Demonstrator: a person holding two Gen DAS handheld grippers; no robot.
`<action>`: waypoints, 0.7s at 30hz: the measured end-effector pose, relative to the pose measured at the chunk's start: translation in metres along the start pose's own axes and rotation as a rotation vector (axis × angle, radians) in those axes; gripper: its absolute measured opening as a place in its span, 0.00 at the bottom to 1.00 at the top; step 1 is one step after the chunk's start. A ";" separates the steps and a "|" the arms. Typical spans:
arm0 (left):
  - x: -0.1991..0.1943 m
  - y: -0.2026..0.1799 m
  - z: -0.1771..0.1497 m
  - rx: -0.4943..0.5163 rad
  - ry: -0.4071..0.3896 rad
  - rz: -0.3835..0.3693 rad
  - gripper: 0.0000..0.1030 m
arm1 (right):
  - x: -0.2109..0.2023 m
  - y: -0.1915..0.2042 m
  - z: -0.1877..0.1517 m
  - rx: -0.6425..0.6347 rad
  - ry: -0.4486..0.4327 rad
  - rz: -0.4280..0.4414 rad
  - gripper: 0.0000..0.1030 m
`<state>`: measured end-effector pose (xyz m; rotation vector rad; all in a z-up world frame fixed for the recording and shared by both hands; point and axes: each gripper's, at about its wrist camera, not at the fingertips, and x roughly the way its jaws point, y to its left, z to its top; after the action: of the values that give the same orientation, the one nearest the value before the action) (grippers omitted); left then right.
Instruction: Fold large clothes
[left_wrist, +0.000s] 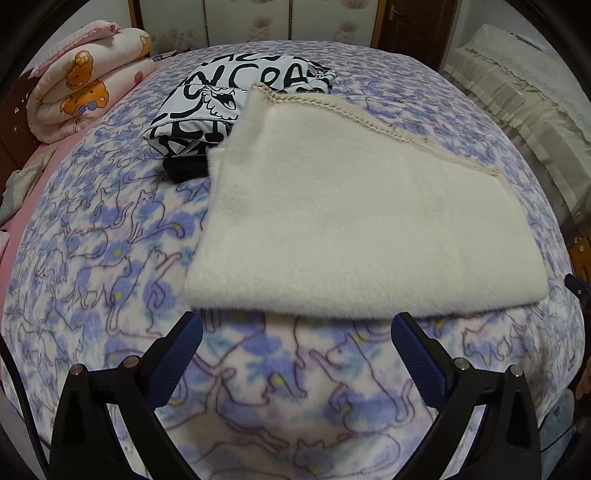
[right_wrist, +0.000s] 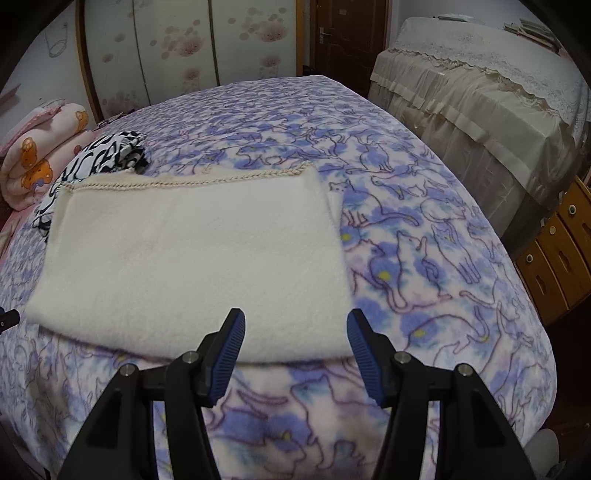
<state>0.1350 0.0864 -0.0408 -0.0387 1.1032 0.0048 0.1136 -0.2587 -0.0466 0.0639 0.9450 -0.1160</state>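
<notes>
A cream fuzzy garment (left_wrist: 354, 221) lies folded flat in a rectangle on the bed, with a braided trim along its far edge. It also shows in the right wrist view (right_wrist: 192, 254). My left gripper (left_wrist: 295, 328) is open and empty, just short of the garment's near edge. My right gripper (right_wrist: 295, 325) is open and empty, its fingertips at the near right corner of the garment, holding nothing.
A folded black-and-white lettered garment (left_wrist: 229, 96) lies behind the cream one, partly under it. A rolled pink bear-print quilt (left_wrist: 85, 85) sits at the far left. The bed has a purple cat-print blanket (right_wrist: 424, 240). A lace-covered piece of furniture (right_wrist: 480, 85) and wooden drawers (right_wrist: 561, 251) stand at right.
</notes>
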 end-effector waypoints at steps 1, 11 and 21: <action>-0.003 -0.002 -0.004 -0.001 -0.002 -0.007 0.98 | -0.004 0.004 -0.004 -0.003 -0.001 0.012 0.55; -0.015 -0.008 -0.034 -0.042 -0.004 -0.089 0.98 | -0.022 0.044 -0.026 -0.118 -0.028 0.057 0.55; 0.037 0.018 -0.055 -0.238 0.034 -0.261 0.98 | 0.002 0.086 -0.037 -0.189 0.002 0.108 0.55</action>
<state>0.1019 0.1020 -0.0993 -0.3975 1.1207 -0.0990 0.0956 -0.1693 -0.0696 -0.0596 0.9483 0.0729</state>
